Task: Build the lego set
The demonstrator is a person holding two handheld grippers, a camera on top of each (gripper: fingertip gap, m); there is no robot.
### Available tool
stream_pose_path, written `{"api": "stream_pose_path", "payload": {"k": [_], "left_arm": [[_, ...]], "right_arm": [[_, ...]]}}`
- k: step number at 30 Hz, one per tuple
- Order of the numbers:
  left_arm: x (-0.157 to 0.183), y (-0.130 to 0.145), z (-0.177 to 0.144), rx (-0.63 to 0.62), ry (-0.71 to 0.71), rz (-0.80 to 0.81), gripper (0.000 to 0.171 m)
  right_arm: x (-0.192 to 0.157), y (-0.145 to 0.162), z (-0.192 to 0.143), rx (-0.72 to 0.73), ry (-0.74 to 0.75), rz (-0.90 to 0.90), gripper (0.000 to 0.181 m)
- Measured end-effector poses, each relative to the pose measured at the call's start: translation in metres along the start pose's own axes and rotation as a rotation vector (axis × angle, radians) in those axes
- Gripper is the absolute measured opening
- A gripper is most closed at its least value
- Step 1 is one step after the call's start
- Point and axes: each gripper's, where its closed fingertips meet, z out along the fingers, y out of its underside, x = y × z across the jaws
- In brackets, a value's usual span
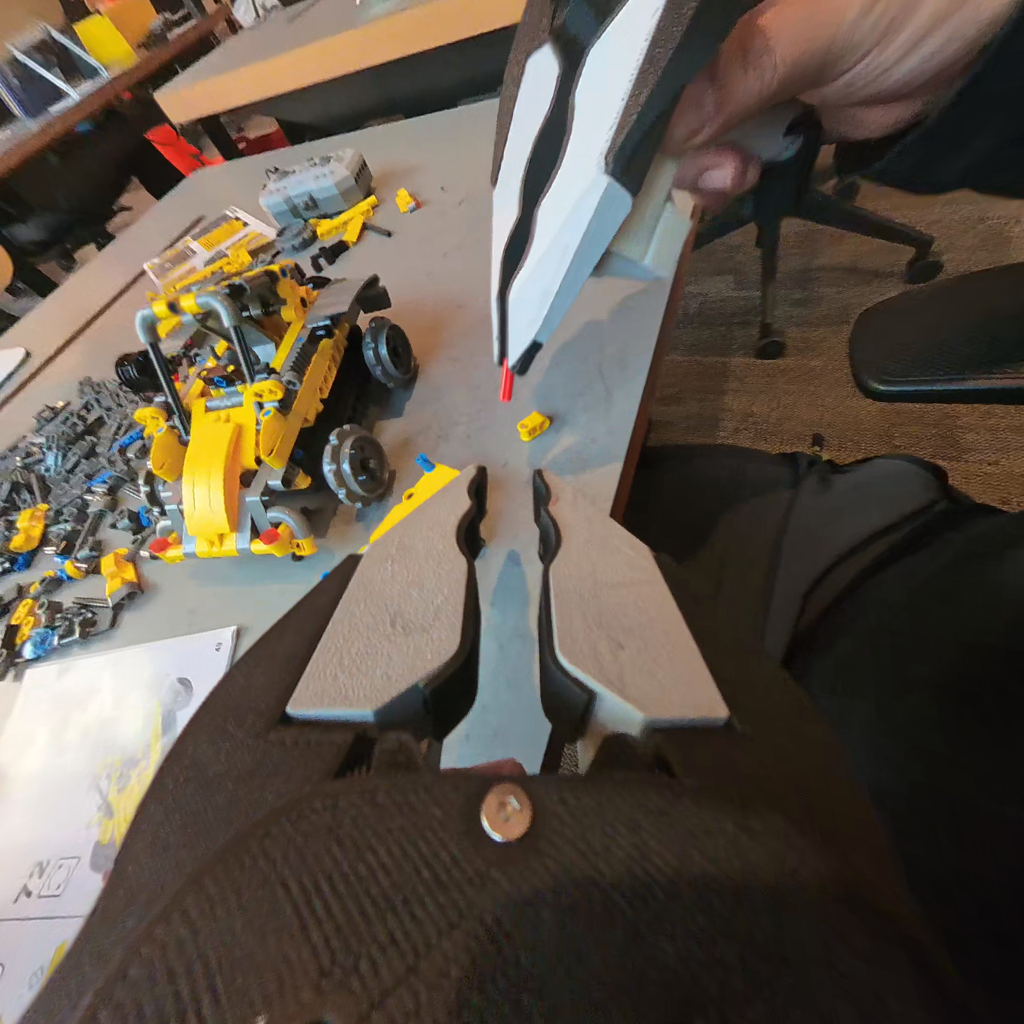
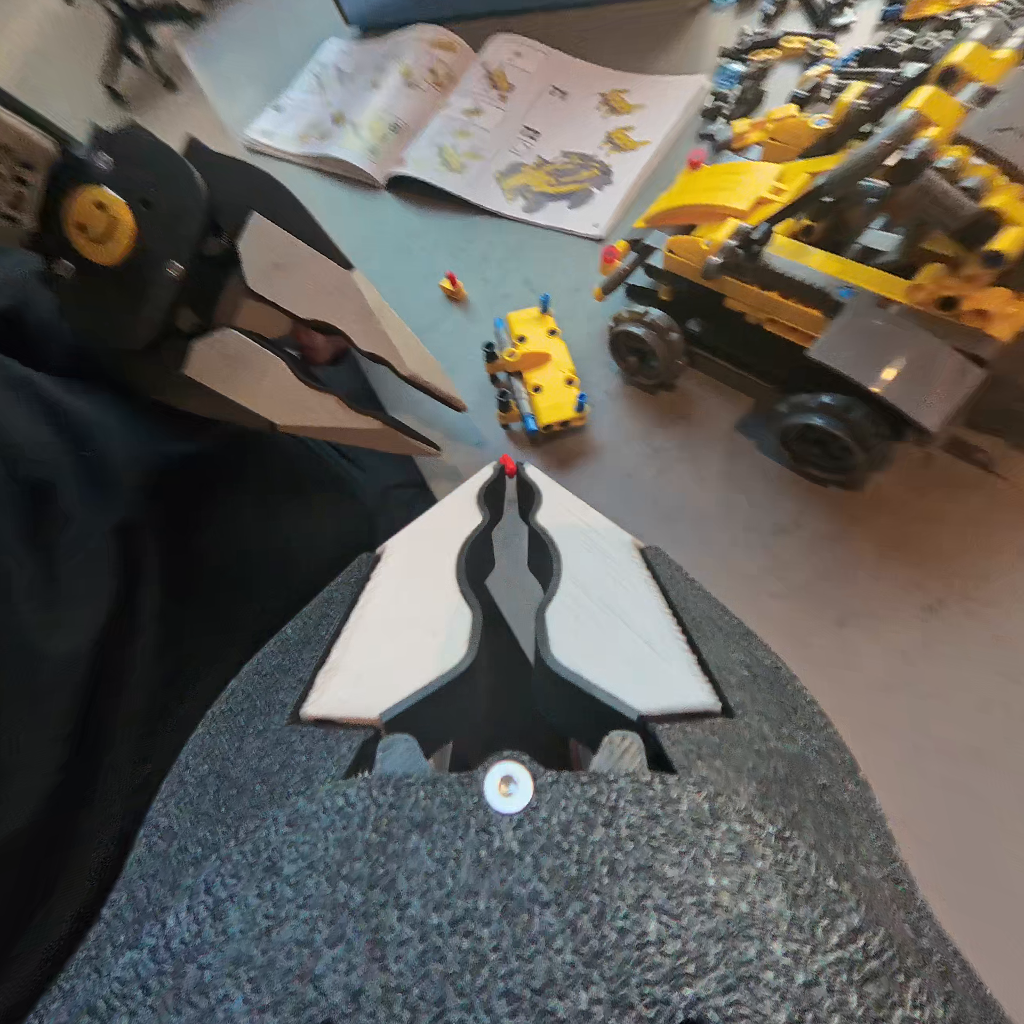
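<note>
My right gripper [image 2: 507, 474] is shut on a small red pin [image 2: 507, 464], which sticks out of its tips. In the left wrist view it [image 1: 512, 360] points down at the grey table [image 1: 454, 166], with the red pin [image 1: 505, 380] just above the surface. A small yellow connector [image 1: 533, 425] lies right below the pin. My left gripper [image 1: 510, 476] is open and empty, low over the table near its edge, and also shows in the right wrist view [image 2: 451, 428]. A yellow block sub-assembly [image 2: 540, 377] with blue pins lies between the grippers and the yellow toy vehicle [image 1: 249, 415].
An open instruction booklet [image 2: 471, 122] lies beyond the sub-assembly. A pile of loose dark, blue and yellow parts [image 1: 55, 471] lies left of the vehicle. A grey box part [image 1: 316, 185] sits farther back. The table edge [image 1: 654, 388] runs on the right, with office chairs [image 1: 942, 343] beyond. My two grippers' fingertips are within a few centimetres of each other. About 5 cm separates my right fingertips from the small yellow connector [image 1: 533, 425].
</note>
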Motion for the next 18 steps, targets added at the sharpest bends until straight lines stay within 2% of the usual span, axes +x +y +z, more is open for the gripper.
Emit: {"api": "stream_pose_path", "payload": {"k": [8,18], "left_arm": [[0.0,0.01,-0.003,-0.027,0.019,0.02,0.009],[0.008,0.013,0.0,-0.041,0.031,0.042,0.008]], "right_arm": [[0.023,0.027,0.006,-0.288,0.184,-0.155,0.004],[0.026,0.029,0.008,-0.426,0.234,-0.223,0.004]]}}
